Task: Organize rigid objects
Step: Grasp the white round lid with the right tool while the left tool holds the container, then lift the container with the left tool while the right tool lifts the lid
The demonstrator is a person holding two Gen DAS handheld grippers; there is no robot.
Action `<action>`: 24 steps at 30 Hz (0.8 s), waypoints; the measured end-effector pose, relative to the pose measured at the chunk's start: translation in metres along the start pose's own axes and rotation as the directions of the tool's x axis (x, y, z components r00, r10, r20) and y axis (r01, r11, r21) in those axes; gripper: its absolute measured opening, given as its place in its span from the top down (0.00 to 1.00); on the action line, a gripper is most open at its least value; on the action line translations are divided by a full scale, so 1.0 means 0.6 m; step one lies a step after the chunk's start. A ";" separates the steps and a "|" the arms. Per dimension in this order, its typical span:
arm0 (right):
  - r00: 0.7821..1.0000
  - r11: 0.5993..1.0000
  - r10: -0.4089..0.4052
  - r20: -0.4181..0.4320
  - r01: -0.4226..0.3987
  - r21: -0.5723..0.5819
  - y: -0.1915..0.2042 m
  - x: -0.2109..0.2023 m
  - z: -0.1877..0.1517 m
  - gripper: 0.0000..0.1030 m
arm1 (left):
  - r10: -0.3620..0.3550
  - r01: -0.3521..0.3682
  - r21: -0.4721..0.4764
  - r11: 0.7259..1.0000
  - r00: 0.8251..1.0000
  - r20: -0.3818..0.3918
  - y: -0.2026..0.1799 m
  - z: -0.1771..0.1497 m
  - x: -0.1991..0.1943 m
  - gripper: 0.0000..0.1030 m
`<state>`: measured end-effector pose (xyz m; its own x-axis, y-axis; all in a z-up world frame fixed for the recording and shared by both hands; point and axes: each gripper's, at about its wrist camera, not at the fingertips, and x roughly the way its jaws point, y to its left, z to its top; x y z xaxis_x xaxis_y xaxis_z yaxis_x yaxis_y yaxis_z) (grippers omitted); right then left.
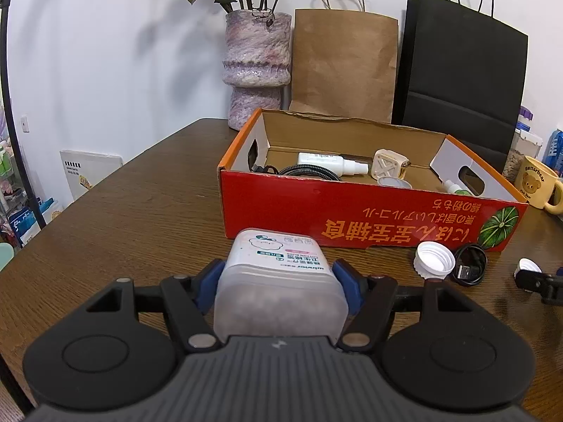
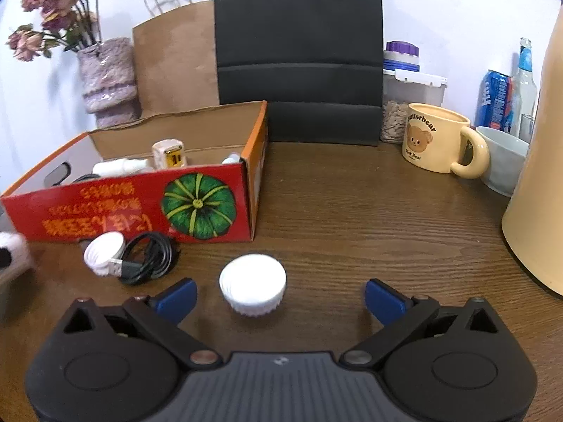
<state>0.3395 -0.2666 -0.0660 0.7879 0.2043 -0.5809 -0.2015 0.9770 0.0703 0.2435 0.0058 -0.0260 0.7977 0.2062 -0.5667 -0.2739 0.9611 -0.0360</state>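
My left gripper (image 1: 279, 277) is shut on a translucent white plastic container (image 1: 278, 281) with a printed label, held just in front of the red cardboard box (image 1: 352, 211). Inside the box lie a white spray bottle (image 1: 327, 162), a cream charger (image 1: 387, 168) and a black cable. My right gripper (image 2: 279, 297) stands open, its blue pads (image 2: 177, 299) on either side of a white ribbed cap (image 2: 252, 286) lying top-up on the table, without touching it. A second white cap (image 2: 103, 253) and a coiled black USB cable (image 2: 149, 256) lie by the box's front.
A purple vase (image 1: 255, 70) with dried flowers, a brown paper bag (image 1: 343, 63) and a black bag (image 1: 461, 81) stand behind the box. Right of the box are a cream bear mug (image 2: 436, 140), a pale bowl (image 2: 503, 158), a jar, cans and a tall cream kettle (image 2: 538, 176).
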 end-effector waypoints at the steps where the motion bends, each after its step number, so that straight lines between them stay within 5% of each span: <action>1: 1.000 1.000 0.003 0.001 -0.003 0.003 0.002 0.002 0.002 0.04 | 0.002 -0.002 0.001 1.000 1.000 -0.002 -0.001 0.000 0.001 0.33; 10: 1.000 0.998 0.030 -0.001 -0.030 -0.049 0.027 0.000 0.000 0.62 | 0.012 -0.012 -0.001 1.000 1.000 -0.023 0.000 -0.001 0.010 0.33; 24: 0.997 0.999 0.028 0.067 -0.025 -0.045 0.031 -0.026 -0.006 0.62 | 0.016 -0.015 0.009 1.000 0.999 -0.047 -0.002 -0.005 0.019 0.33</action>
<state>0.3212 -0.2519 -0.0588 0.8192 0.2357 -0.5229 -0.2477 0.9676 0.0481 0.2512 0.0067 -0.0352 0.7673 0.2125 -0.6050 -0.2813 0.9594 -0.0198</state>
